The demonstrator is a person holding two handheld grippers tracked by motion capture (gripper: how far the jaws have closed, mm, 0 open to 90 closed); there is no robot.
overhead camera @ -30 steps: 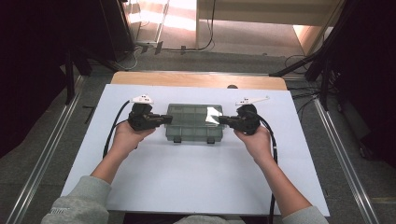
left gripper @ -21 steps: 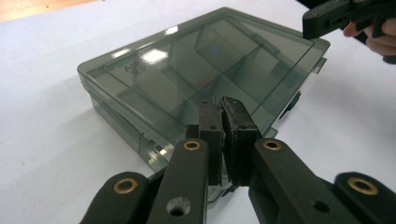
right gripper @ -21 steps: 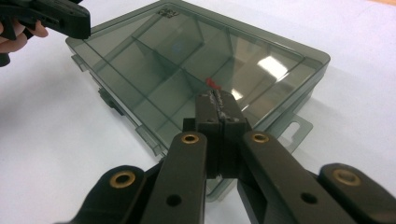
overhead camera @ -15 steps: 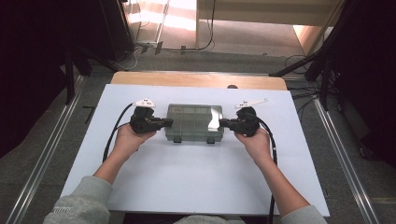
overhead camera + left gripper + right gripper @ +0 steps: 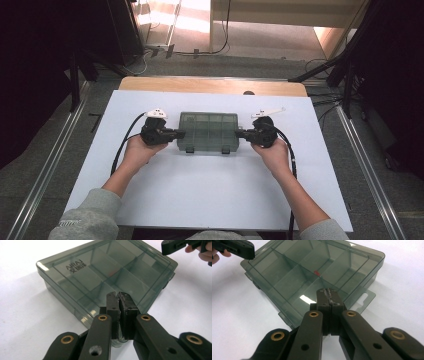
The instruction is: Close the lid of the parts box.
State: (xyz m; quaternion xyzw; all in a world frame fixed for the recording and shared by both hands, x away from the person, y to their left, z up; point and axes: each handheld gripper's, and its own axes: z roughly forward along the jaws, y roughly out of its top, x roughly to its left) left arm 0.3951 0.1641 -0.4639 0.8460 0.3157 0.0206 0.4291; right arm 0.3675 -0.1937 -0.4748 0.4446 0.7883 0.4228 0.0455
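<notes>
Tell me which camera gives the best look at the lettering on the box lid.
The left gripper view: the raised AIRAJ lettering reads clearly on the box lid near its far corner. The right gripper view shows the lid and dividers, with no legible lettering. From the high view the box is too small to read.

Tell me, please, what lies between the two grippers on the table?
The closed, smoky transparent compartment box lies between the left gripper and right gripper, as the high view shows.

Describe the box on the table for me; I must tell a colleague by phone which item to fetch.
On the white tabletop, look at the middle of the far half, between the person's two hand-held grippers. There lies a flat, smoky-grey translucent plastic compartment box, lid closed. It alone is see-through, with divider walls visible inside and a hang tab on one edge.
</notes>
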